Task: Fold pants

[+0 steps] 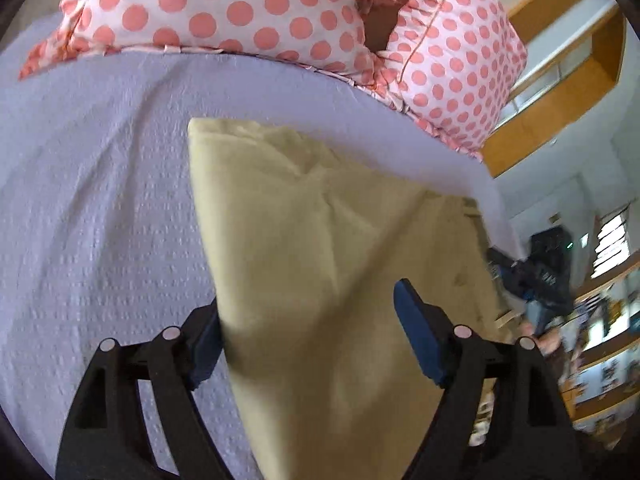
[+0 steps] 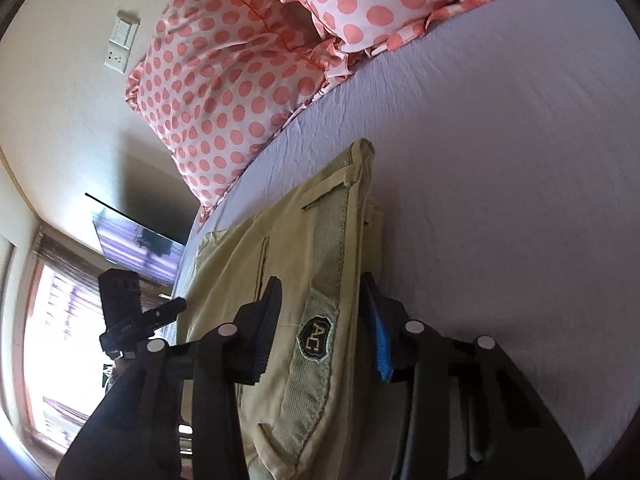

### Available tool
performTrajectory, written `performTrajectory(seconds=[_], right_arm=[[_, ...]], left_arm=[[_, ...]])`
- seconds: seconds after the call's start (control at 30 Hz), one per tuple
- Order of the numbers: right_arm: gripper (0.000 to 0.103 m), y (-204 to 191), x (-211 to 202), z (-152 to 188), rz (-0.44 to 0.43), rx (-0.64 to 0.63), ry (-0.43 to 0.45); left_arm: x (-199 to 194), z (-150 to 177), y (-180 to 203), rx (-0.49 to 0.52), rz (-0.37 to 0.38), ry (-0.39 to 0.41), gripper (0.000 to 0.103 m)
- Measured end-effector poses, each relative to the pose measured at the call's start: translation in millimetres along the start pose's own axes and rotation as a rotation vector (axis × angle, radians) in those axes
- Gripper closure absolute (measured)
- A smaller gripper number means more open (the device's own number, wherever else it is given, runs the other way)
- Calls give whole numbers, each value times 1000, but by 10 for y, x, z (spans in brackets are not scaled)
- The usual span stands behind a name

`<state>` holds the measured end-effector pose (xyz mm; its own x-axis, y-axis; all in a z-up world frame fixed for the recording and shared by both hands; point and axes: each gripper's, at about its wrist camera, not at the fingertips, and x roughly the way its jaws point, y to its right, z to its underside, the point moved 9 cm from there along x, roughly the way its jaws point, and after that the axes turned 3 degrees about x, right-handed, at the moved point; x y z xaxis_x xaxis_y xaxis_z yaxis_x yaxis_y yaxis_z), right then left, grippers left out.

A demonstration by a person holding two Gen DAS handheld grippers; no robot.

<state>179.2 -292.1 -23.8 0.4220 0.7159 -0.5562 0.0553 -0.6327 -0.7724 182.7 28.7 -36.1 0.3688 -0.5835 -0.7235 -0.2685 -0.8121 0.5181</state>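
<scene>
Two grippers, left (image 1: 308,344) and right (image 2: 320,328), are standing open around khaki pants (image 1: 320,240), lying creased on the lilac bedsheet (image 1: 100,200) near polka-dot pillows (image 1: 240,12), waistband patch showing.

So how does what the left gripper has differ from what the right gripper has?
The left gripper has plain, smooth khaki cloth of the pants between its jaws, which stand wide apart. The right gripper straddles the ribbed waistband with its AC label and belt loops, jaws nearer together. Both reach the same pants over the lavender bedsheet.
</scene>
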Motion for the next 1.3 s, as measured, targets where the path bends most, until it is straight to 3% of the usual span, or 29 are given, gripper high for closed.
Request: performTrajectory(seconds=[0.03, 0.1, 0.13, 0.17, 0.27, 0.37, 0.6, 0.63, 0.73, 0.77, 0.87, 0.9, 0.93, 0.97, 1.0, 1.1, 1.13, 1.2, 1.27, 1.3], right_arm=[[72, 12, 13, 12, 3, -7, -9], [86, 25, 64, 67, -42, 19, -50], [89, 27, 69, 78, -68, 39, -58], [91, 24, 60, 79, -92, 53, -57], [93, -73, 6, 32, -129, 49, -36], [94, -282, -33, -138, -142, 1, -7], [95, -411, 150, -951, -82, -15, 82], [95, -361, 226, -1035, -65, 8, 91], [90, -17, 571, -1090, 120, 49, 55], [85, 101, 640, -1054, 207, 34, 36], [84, 26, 398, -1046, 242, -24, 109], [82, -65, 246, -1044, 227, -47, 154], [71, -135, 160, -1027, 192, -59, 177], [59, -247, 90, -984, 135, -67, 188], [55, -341, 98, -924, 92, -78, 171], [52, -361, 334, -809, 111, -77, 90], [44, -274, 449, -782, 148, -50, 58], [43, -59, 602, -748, 178, 39, 24], [43, -66, 544, -729, 181, 65, 42], [42, -99, 462, -683, 227, 55, 54]], left_arm=[[-14, -2, -23, -17, 18, 6, 29], [7, -24, -83, -45, 14, 8, 48], [19, -24, -115, -57, 0, 2, 71], [26, -4, -164, -80, -8, -6, 83], [-33, -39, -153, -96, 7, 13, 93], [-79, -176, -52, -33, -45, 41, 95], [-41, -1065, 40, 91, -237, 179, 94], [77, -1181, -59, 90, -301, 169, 92], [381, -1184, -356, 67, -449, 81, 86], [408, -1155, -395, 67, -456, 74, 83], [151, -1061, -366, 111, -482, 142, 81], [14, -1018, -305, 128, -472, 174, 76], [-88, -977, -224, 136, -443, 200, 70], [-177, -925, -94, 145, -382, 227, 54], [-199, -876, 13, 154, -331, 234, 44], [44, -757, 235, 149, -231, 160, 43], [175, -737, 232, 133, -229, 122, 43], [431, -688, 111, 90, -258, 48, 45], [424, -696, 113, 109, -309, 82, 44], [391, -662, 117, 116, -342, 73, 42]])
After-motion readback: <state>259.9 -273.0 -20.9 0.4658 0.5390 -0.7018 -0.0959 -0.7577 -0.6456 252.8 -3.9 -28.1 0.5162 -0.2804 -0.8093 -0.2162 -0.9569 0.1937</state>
